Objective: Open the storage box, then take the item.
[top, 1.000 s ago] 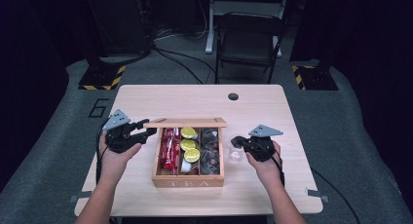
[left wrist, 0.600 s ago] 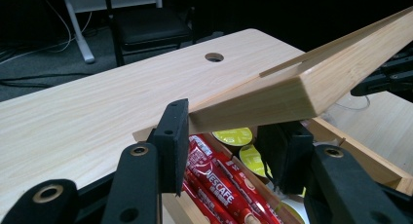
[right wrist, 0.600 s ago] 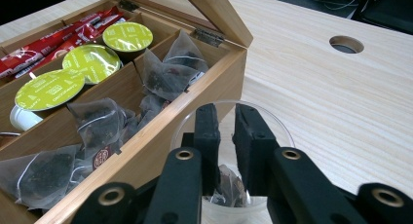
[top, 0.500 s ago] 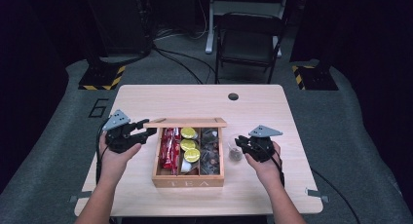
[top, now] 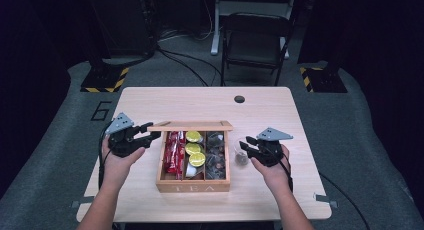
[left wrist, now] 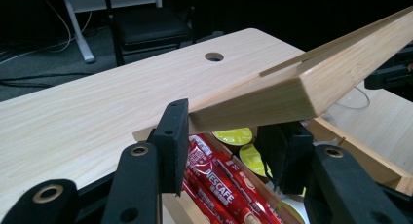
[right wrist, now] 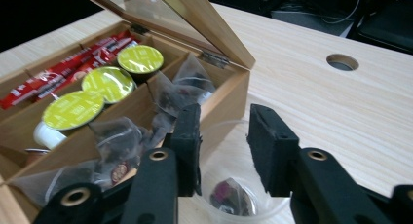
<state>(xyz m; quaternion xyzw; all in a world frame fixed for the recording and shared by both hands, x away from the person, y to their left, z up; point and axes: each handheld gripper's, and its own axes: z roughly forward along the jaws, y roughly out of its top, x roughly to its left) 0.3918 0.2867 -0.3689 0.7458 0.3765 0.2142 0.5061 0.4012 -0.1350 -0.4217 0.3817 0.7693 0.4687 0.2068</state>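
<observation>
Wooden lid (left wrist: 292,87) in left gripper (left wrist: 229,146) | clear cup (right wrist: 234,185), perhaps teabag inside

My left gripper (top: 150,136) meets the raised lid's left end on the open wooden tea box (top: 193,183) holding red sachets (top: 173,152) and yellow-green capsules (top: 193,149). My right gripper (top: 244,146) sits over a small clear cup (top: 241,157) beside the box.

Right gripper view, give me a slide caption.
Open right gripper poised over a clear cup holding a tea bag, beside the open wooden tea box.
</observation>
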